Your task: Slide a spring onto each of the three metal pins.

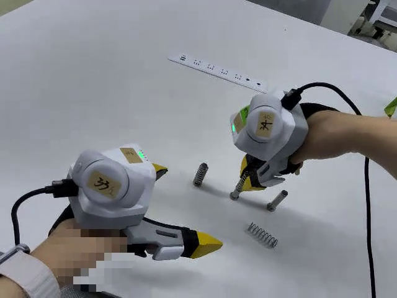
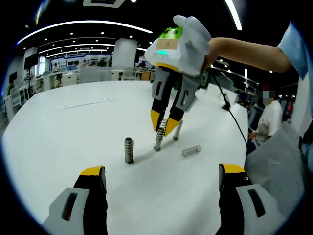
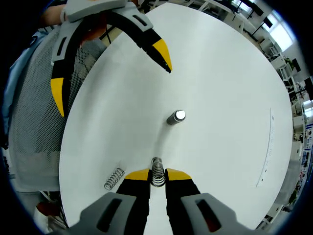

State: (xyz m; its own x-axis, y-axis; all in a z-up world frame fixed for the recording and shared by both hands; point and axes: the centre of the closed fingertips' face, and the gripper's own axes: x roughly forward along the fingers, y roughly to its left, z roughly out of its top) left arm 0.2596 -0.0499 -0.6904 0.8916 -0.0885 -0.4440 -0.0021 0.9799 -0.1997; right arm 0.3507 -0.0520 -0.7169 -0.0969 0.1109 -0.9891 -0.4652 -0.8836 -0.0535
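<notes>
So the right gripper [image 1: 247,180] is pointing pretty much straight down at the white tabletop [image 1: 93,81]. Its yellow-tipped jaws are pinched onto a silver coil spring [image 3: 157,172] that sits around a slim grey metal pin [image 1: 236,194]. That pin's long axis leans a bit, with its foot on the table and its top hidden between the jaws.

Just left of it, a second grey pin with a dark spring already on it [image 1: 200,174] stands upright. In the right gripper view we're looking down on its shiny end.

On the other side, a bare short metal pin [image 1: 277,200] seems to stand on end too. In the left gripper view it's half tucked behind the right gripper, so we can't vouch for its tilt. A loose silver spring [image 1: 262,234] lies flat on the table, nearer us.

The left gripper [image 1: 184,206] hovers low and roughly level, aimed toward the pins, with its jaws spread wide and nothing between them. The hand on the right gripper is bent downward at the wrist. A white power strip [image 1: 217,68] lies further back.
</notes>
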